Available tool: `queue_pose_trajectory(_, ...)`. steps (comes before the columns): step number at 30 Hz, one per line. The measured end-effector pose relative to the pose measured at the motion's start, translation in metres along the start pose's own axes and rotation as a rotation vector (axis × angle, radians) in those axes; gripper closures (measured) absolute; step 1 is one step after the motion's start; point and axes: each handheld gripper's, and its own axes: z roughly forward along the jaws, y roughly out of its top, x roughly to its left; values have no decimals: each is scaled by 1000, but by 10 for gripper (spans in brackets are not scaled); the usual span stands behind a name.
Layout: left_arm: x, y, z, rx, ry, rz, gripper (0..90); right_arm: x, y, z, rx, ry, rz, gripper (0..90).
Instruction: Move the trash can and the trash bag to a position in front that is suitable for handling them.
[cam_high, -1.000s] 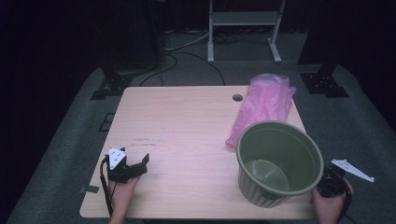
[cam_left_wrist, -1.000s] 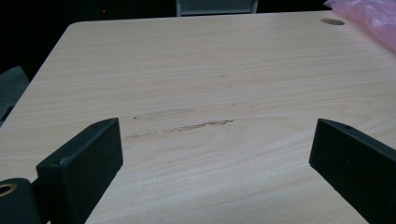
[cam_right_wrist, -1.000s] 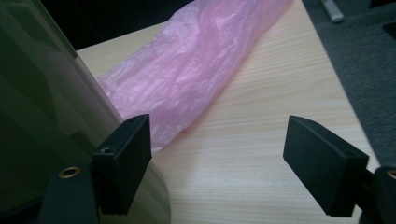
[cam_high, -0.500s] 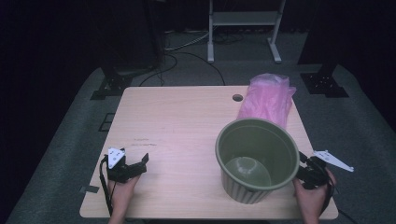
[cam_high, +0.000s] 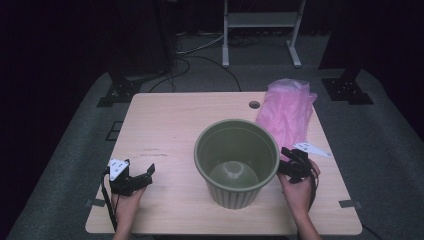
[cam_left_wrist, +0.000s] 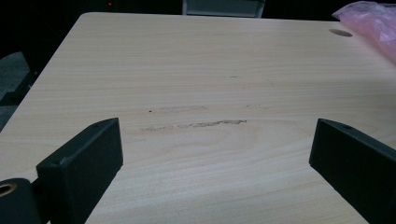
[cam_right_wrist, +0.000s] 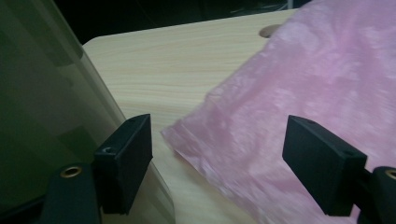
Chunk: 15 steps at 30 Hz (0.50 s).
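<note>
Standing here looking at a light wood table (cam_high: 170, 125) under a pretty dim room. Lower left of the high view, the person's left hand (cam_high: 127, 207) holds the left gripper (cam_high: 141, 176) low over the tabletop, jaws spread wide with nothing but bare wood between them. The left gripper view backs that up: two black jaws far apart, a few scuff marks (cam_left_wrist: 194, 124) on the grain ahead, and a round cable hole (cam_left_wrist: 340, 32) in the upper right of that frame.

Middle of the high view sits an olive green ribbed plastic bin (cam_high: 236, 167), upright and empty, no label or writing on it that I can make out.

Just right of the bin, the right gripper (cam_high: 290, 162) is tucked up against the bin's wall, held by the right hand (cam_high: 298, 192). In the right gripper view its jaws are apart, the left-side jaw right by the bin's wall (touching or just beside, can't say), the other over a pink plastic bag (cam_right_wrist: 317, 107). That bag lies crumpled in the upper right part of the table, from near the cable hole down to the gripper. No print visible on it.
</note>
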Motion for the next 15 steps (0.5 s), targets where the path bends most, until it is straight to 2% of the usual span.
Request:
queue_pose_trajectory(1, 0, 0, 0, -4, 1, -5, 15, 7, 4, 9, 7, 13, -7, 232)
queue_pose_trajectory(3, 1, 0, -1, -5, 2, -9, 15, 9, 6, 13, 9, 18, -9, 232)
queue_pose_trajectory(4, 2, 0, -1, -4, 2, -16, 15, 16, 9, 23, 19, 35, -20, 232)
queue_pose_trajectory(5, 2, 0, -1, -4, 2, -16, 15, 16, 9, 23, 19, 35, -20, 232)
queue_pose_trajectory(6, 3, -1, -1, -3, -1, -20, 15, 19, 11, 30, 30, 56, -35, 226)
queue_pose_trajectory(8, 3, -1, -2, -3, -2, -25, 15, 19, 13, 32, 35, 52, -43, 216)
queue_pose_trajectory(9, 4, -1, -2, -4, -2, -21, 15, 17, 14, 34, 35, 46, -50, 216)
queue_pose_trajectory(10, 3, -1, -2, -4, -3, -17, 15, 5, 20, 36, 37, 3, -71, 218)
queue_pose_trajectory(11, 3, -1, -2, -4, -4, -16, 15, -1, 22, 38, 43, -14, -76, 229)
queue_pose_trajectory(14, 3, -1, -2, 0, -6, -19, 15, -29, 27, 46, 99, -67, -39, 236)
queue_pose_trajectory(15, 3, -1, -2, 0, -6, -19, 15, -29, 27, 46, 99, -67, -39, 236)
